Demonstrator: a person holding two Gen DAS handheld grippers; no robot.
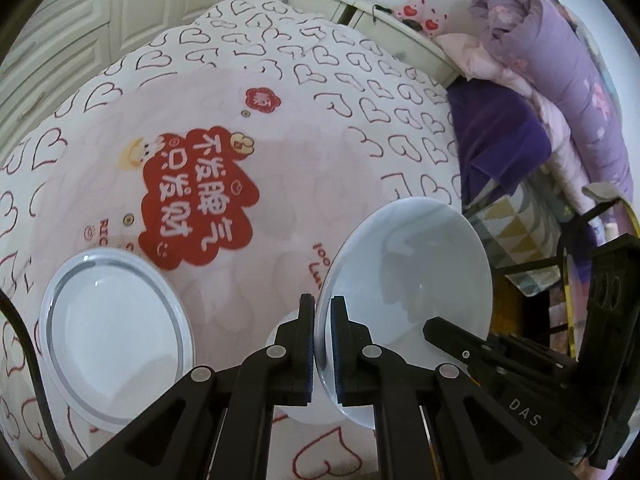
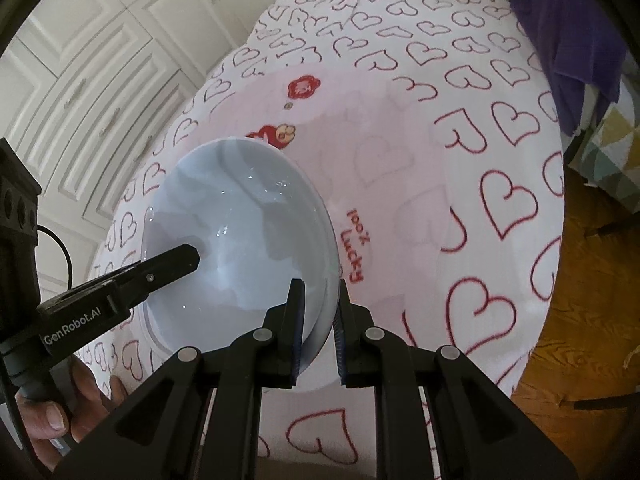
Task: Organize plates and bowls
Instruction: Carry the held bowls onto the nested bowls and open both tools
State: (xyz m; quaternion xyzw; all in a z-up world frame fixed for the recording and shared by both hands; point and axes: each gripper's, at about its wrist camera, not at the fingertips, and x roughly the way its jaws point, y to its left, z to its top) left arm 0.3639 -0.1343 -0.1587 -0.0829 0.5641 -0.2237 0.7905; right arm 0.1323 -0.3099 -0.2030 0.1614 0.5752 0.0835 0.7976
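Observation:
A pale blue bowl [image 1: 408,280] is held above the table between both grippers. My left gripper [image 1: 322,304] is shut on its left rim. My right gripper [image 2: 320,288] is shut on the opposite rim, and the bowl's inside [image 2: 240,232] fills the middle of the right wrist view. The right gripper's finger [image 1: 452,336] shows in the left wrist view, and the left gripper's finger [image 2: 172,260] in the right wrist view. A white plate with a grey ring [image 1: 112,332] lies on the table to the left. Something white [image 1: 286,328] shows under the bowl, partly hidden.
The table wears a white cloth with red hearts [image 1: 280,80] and a red printed patch [image 1: 196,196]. White cabinets [image 2: 80,80] stand on the left. Purple bedding [image 1: 560,60] and a purple cloth [image 1: 496,132] lie at the right. Wooden floor [image 2: 592,280] lies beyond the table's right edge.

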